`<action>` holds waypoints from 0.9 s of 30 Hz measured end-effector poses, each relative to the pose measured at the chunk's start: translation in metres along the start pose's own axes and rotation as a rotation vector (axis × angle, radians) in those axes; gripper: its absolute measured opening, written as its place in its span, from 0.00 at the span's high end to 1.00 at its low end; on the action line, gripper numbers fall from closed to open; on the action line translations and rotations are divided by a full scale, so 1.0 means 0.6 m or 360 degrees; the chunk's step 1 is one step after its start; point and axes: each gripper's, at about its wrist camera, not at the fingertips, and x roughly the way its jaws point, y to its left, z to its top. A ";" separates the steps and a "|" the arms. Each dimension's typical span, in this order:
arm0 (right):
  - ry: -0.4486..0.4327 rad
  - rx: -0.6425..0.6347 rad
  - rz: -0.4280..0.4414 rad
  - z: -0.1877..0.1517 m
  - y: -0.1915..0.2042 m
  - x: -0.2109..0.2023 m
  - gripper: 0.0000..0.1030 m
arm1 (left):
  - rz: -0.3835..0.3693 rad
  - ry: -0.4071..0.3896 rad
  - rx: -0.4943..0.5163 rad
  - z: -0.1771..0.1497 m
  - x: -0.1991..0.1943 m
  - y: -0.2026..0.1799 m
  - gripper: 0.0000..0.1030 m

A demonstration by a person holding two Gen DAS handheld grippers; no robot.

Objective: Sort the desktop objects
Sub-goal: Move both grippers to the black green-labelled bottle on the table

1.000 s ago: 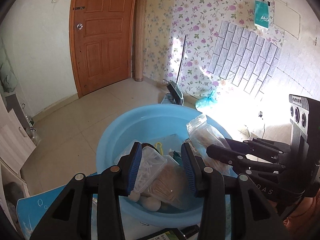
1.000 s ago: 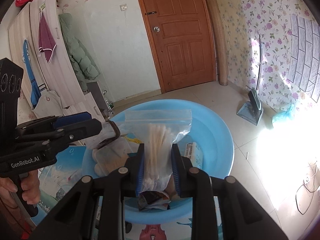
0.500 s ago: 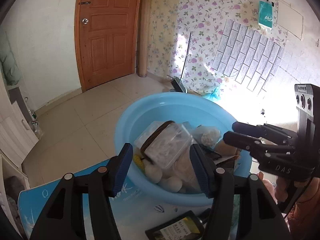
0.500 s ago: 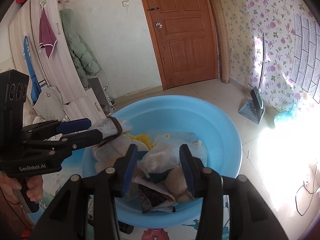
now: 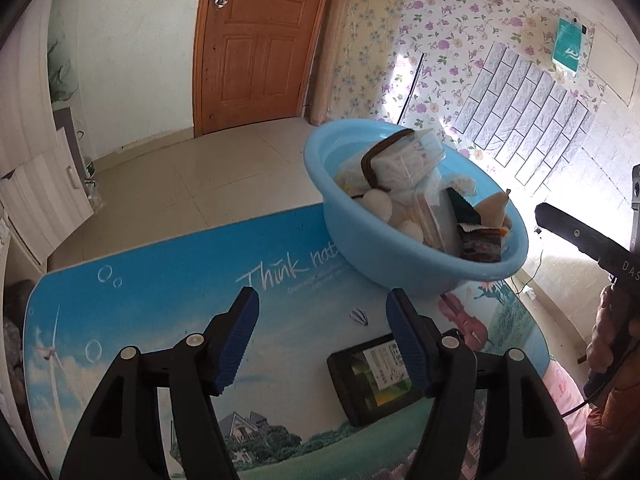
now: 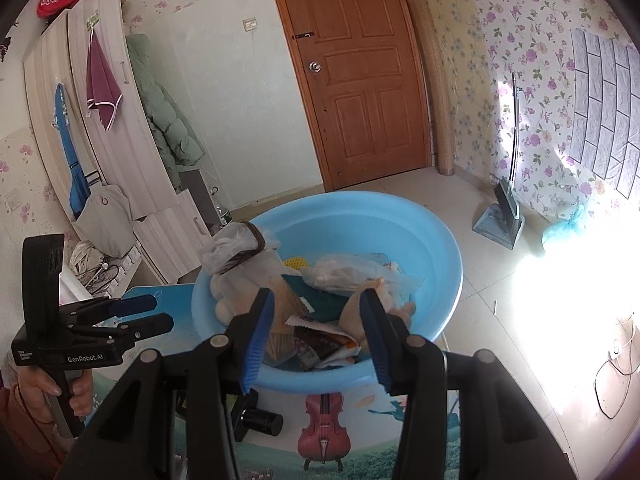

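Printed tabletop (image 5: 168, 292), blue sky and a violin picture on it, with a brown wooden door (image 6: 360, 76) and floral wallpaper behind. Blue plastic basin (image 5: 400, 264) sits on the far part of the table, heaped with sorted things: a clear lidded box with a brown band (image 5: 400, 156) on top, pale round lumps below it, crumpled plastic bags (image 6: 352, 272), a printed packet (image 6: 320, 344) at the near rim. Contents overlap; several items cannot be identified. Left gripper (image 5: 322, 338) hangs over bare tabletop, jaws spread wide, nothing between them. Black flat box with a label (image 5: 376, 376) lies just beside its right finger, partly hidden by it. Right gripper (image 6: 316, 336) hovers at the basin's near rim, jaws wide apart, gripping nothing. Small black cylinder (image 6: 262, 420) lies under it, mostly covered. Sunlight washes out the floor at right.
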 end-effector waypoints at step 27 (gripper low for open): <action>0.0379 0.0010 0.0118 -0.137 0.047 0.055 0.57 | -0.0089 0.0259 0.0119 -0.109 0.038 -0.059 0.21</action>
